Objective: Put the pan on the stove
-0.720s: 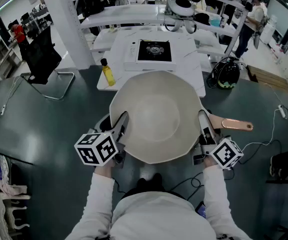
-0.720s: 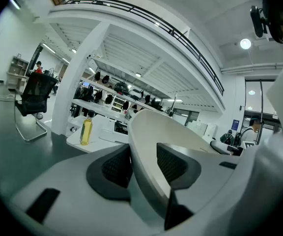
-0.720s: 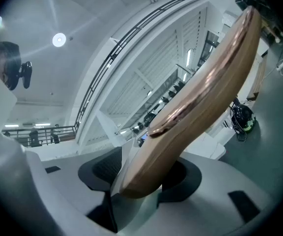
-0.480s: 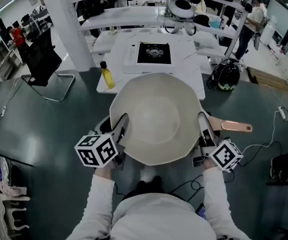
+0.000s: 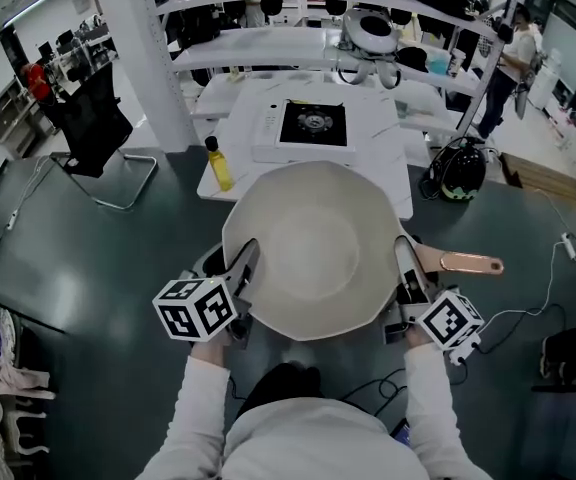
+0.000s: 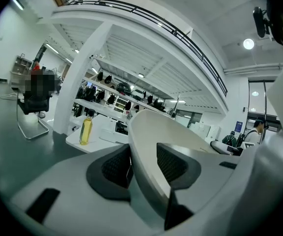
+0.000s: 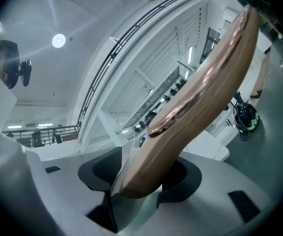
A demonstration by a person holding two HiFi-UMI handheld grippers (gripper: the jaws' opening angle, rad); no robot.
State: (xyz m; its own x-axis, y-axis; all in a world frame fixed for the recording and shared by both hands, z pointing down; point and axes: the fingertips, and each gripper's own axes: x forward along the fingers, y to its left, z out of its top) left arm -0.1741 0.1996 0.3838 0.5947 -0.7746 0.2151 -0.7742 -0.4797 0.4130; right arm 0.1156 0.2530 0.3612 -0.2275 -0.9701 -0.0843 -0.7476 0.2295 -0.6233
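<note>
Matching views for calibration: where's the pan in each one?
Head view: pan, centre.
Left gripper view: rim between the jaws, centre.
Right gripper view: handle from the jaws to upper right.
Shared landmark: bottle, also in left gripper view; not in right.

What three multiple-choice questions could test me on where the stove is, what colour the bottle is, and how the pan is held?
1. Where is the stove? A: on the floor. B: on the white table. C: on a shelf.
2. What colour is the bottle? A: blue. B: red. C: yellow.
3. How is the pan held? A: clamped by both the left hand-held gripper and the right hand-held gripper. B: by one only. C: not held, it rests on the stove.

Answers: 1 B, the stove sits on the table ahead. 2 C, its contents look yellow. 3 A, each gripper view shows jaws closed on the pan's edge.
</note>
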